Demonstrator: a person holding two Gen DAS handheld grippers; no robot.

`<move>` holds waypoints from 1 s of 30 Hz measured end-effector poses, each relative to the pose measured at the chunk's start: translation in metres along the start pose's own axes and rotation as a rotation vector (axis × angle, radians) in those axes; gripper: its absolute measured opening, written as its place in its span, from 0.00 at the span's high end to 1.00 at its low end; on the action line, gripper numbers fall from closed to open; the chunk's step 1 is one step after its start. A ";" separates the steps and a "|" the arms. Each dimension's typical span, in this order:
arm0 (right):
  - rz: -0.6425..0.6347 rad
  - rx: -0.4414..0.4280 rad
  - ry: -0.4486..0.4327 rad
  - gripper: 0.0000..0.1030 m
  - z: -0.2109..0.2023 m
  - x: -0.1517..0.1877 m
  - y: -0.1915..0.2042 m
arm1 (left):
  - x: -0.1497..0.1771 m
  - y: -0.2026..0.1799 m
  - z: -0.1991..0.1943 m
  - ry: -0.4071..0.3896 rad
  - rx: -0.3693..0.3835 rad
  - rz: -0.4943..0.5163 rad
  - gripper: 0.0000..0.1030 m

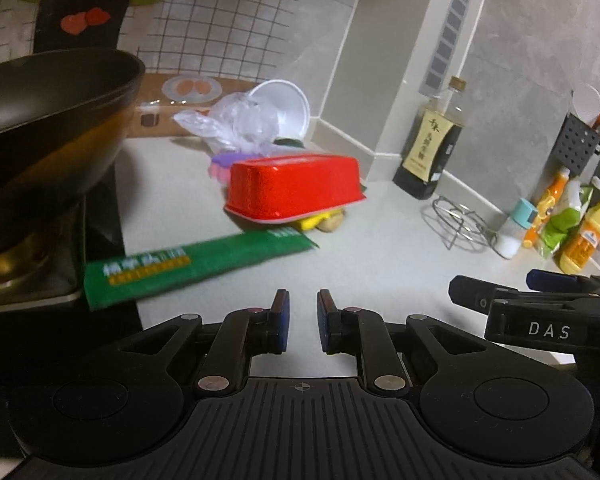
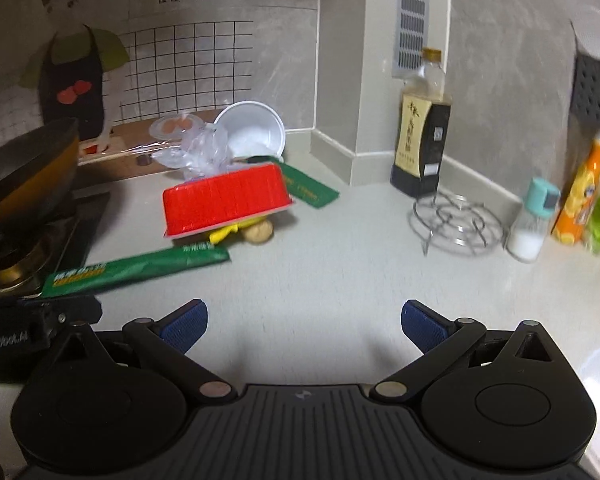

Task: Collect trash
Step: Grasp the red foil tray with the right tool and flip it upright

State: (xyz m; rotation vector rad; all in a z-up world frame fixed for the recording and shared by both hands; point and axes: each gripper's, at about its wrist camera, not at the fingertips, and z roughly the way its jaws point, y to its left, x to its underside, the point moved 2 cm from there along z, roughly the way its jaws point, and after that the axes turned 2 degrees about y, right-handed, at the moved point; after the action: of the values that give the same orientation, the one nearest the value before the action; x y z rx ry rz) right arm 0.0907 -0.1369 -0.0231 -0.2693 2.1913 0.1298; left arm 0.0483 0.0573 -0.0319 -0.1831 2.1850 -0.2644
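Left wrist view: my left claw (image 1: 303, 322) hangs over the pale counter (image 1: 380, 264), its blue pads a narrow gap apart with nothing between them. Ahead lies the trash. A long green packet (image 1: 192, 266) stretches flat across the counter, one end over the edge of the dark stove (image 1: 100, 236). Behind it a red tub (image 1: 294, 188) sits upside down and tilted, propped on a yellow scrap (image 1: 314, 222) and a small brown lump (image 1: 332, 224). Farther back, crumpled clear plastic (image 1: 236, 124) rests against a white bowl (image 1: 284, 108) lying on its side near the wall corner. A black wok (image 1: 48, 120) stands on the burner at left. At right a dark sauce bottle (image 1: 432, 148) stands by the pillar, with a wire trivet (image 1: 460, 220) and a salt shaker (image 1: 516, 228) near it. My right claw (image 1: 496, 304) shows at the right edge.

Right wrist view: my right claw (image 2: 304, 326) is wide open and empty above bare counter. The same heap lies ahead: green packet (image 2: 140, 266) nearest, red tub (image 2: 224, 202) behind it, a second green packet (image 2: 308, 188) just beyond the tub, plastic (image 2: 196, 152) and bowl (image 2: 256, 128) at the back. Part of my left claw (image 2: 40, 320) shows at the left edge.
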 end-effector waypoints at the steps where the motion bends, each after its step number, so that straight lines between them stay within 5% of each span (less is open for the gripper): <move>1: -0.009 0.011 0.003 0.00 0.004 -0.005 0.006 | -0.004 0.006 0.005 0.006 0.007 -0.004 0.83; 7: 0.034 0.071 0.058 0.00 0.018 -0.014 0.024 | -0.024 0.016 0.033 0.060 0.073 0.016 0.83; 14: -0.024 0.231 0.066 0.00 0.017 -0.007 0.002 | -0.030 0.002 0.048 0.031 0.075 0.030 0.83; 18: -0.042 0.224 0.067 0.00 0.021 -0.005 -0.016 | -0.035 0.000 0.055 0.020 -0.008 0.006 0.83; 27: 0.064 0.120 0.057 0.00 0.016 0.004 -0.048 | -0.053 -0.018 0.068 -0.041 -0.036 0.067 0.83; 30: 0.081 0.092 0.050 0.00 0.020 0.003 -0.057 | -0.058 -0.010 0.073 -0.046 -0.071 -0.008 0.83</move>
State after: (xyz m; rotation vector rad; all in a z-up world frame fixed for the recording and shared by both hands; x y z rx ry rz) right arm 0.1187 -0.1889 -0.0369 -0.1334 2.2515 0.0678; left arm 0.1416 0.0522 -0.0262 -0.2355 2.1502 -0.1858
